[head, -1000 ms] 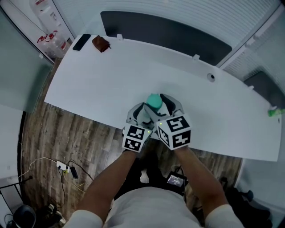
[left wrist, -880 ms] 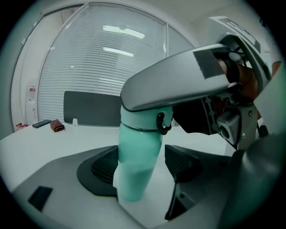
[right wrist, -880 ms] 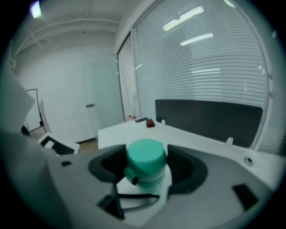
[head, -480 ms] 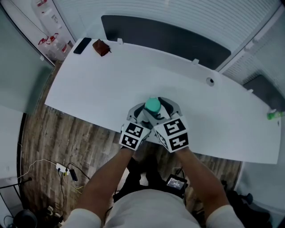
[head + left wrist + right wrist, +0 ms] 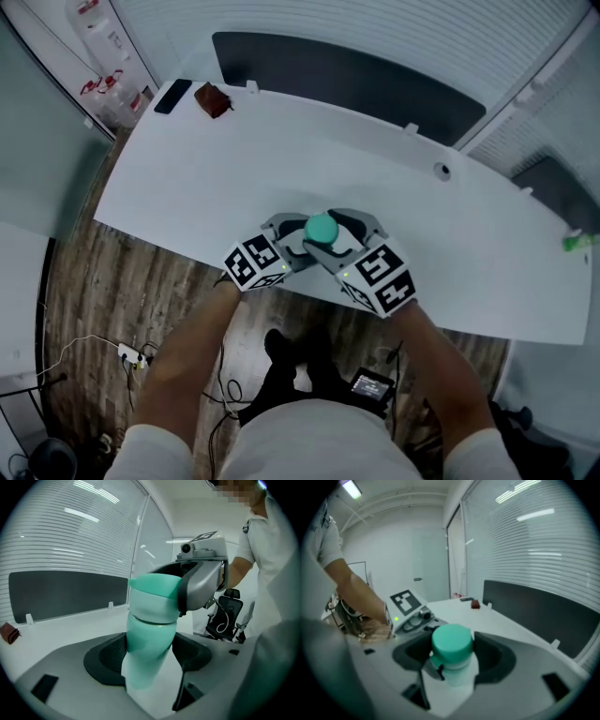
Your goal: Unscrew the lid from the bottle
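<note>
While the bottle [image 5: 149,660] sits upright near the front edge of the white table [image 5: 187,178], both tongs meet on it from the person's side. The left gripper [image 5: 302,240] is clenched on the mint-green body low down, its dark pads pressing either flank. This looks meant to brace the bottle so it cannot turn. The right gripper [image 5: 334,236] grasps the teal lid [image 5: 451,641] from above the other's hold, one jaw on each side of it. That placement suits twisting the top against a fixed body. The lid appears fully seated, with no gap at its seam, so I judge the unscrewing barely begun. Whether the base rests on the table or hangs just above it, no view shows.
</note>
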A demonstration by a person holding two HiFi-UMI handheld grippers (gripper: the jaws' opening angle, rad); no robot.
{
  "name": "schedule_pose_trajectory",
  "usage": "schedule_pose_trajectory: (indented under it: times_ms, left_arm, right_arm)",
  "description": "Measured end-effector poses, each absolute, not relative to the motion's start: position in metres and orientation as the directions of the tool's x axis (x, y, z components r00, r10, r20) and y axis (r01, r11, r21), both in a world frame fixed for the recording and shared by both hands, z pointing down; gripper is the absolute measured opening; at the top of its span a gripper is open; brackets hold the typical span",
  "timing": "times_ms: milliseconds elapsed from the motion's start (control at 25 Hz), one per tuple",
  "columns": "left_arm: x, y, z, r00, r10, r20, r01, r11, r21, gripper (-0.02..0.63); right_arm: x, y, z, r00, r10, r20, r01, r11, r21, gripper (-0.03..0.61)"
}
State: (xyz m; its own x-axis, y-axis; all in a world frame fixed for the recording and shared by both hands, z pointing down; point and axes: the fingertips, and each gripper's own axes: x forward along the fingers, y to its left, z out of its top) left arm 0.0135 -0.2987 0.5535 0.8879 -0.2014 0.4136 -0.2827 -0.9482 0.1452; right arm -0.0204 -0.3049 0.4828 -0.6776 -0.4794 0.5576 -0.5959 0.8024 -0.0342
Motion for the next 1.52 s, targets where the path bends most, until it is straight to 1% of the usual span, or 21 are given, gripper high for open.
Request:
schedule_pose_trajectory:
  times_ms: [80,120,240,360,520,600,680,960,1120,1200,1280,1440,1520]
  left_arm:
    - [0.013,-0.3,0.553,0.884,-0.201,0.421,-0.286,-0.947,0.149,0.314]
    - [0.012,-0.302,0.553,0.879,-0.227,0.419,-0.313,-0.938,0.148,0.316]
    - [0.003,-0.304,0.552,0.834,-0.398,0.383,-0.475,-0.871,0.129,0.319]
    - [-0.004,-0.304,0.556,0.746,-0.564,0.353,-0.632,-0.767,0.11,0.319]
    - [0.0,-0.307,0.563,0.657,-0.654,0.376,-0.729,-0.678,0.094,0.319]
    - [0.002,-0.31,0.563,0.643,-0.665,0.38,-0.743,-0.662,0.097,0.318]
    - [0.003,-0.31,0.563,0.663,-0.644,0.381,-0.724,-0.682,0.107,0.316]
    - [0.008,-0.302,0.564,0.803,-0.433,0.408,-0.515,-0.85,0.111,0.311]
    - [0.009,-0.295,0.565,0.849,-0.307,0.43,-0.388,-0.914,0.114,0.31]
    - [0.009,-0.295,0.567,0.849,-0.27,0.454,-0.35,-0.932,0.1,0.31]
    - [0.009,-0.295,0.563,0.835,-0.294,0.465,-0.366,-0.928,0.069,0.311]
    - [-0.004,-0.296,0.555,0.758,-0.501,0.417,-0.541,-0.841,-0.028,0.311]
    - [-0.008,-0.295,0.555,0.708,-0.585,0.395,-0.625,-0.78,-0.035,0.311]
  right_arm:
    - [-0.021,-0.306,0.483,-0.675,-0.482,0.559,-0.601,0.799,-0.036,0.288]
    - [-0.02,-0.308,0.483,-0.667,-0.494,0.557,-0.615,0.788,-0.037,0.288]
    - [-0.019,-0.311,0.483,-0.635,-0.544,0.549,-0.674,0.737,-0.048,0.288]
    - [-0.018,-0.311,0.482,-0.596,-0.591,0.544,-0.726,0.685,-0.052,0.288]
    - [-0.019,-0.311,0.482,-0.546,-0.642,0.538,-0.782,0.621,-0.052,0.288]
    - [-0.02,-0.311,0.482,-0.538,-0.652,0.534,-0.79,0.611,-0.049,0.288]
    - [-0.021,-0.311,0.482,-0.556,-0.637,0.534,-0.774,0.631,-0.053,0.288]
    - [-0.022,-0.303,0.481,-0.657,-0.521,0.546,-0.624,0.781,-0.006,0.288]
    - [-0.023,-0.297,0.482,-0.704,-0.438,0.56,-0.535,0.845,-0.012,0.288]
    - [-0.023,-0.297,0.482,-0.712,-0.423,0.56,-0.523,0.852,-0.022,0.288]
    - [-0.022,-0.298,0.482,-0.7,-0.446,0.558,-0.552,0.834,-0.026,0.288]
    - [-0.023,-0.302,0.482,-0.652,-0.523,0.549,-0.64,0.768,-0.029,0.288]
    - [-0.021,-0.302,0.483,-0.625,-0.556,0.548,-0.68,0.733,-0.031,0.288]
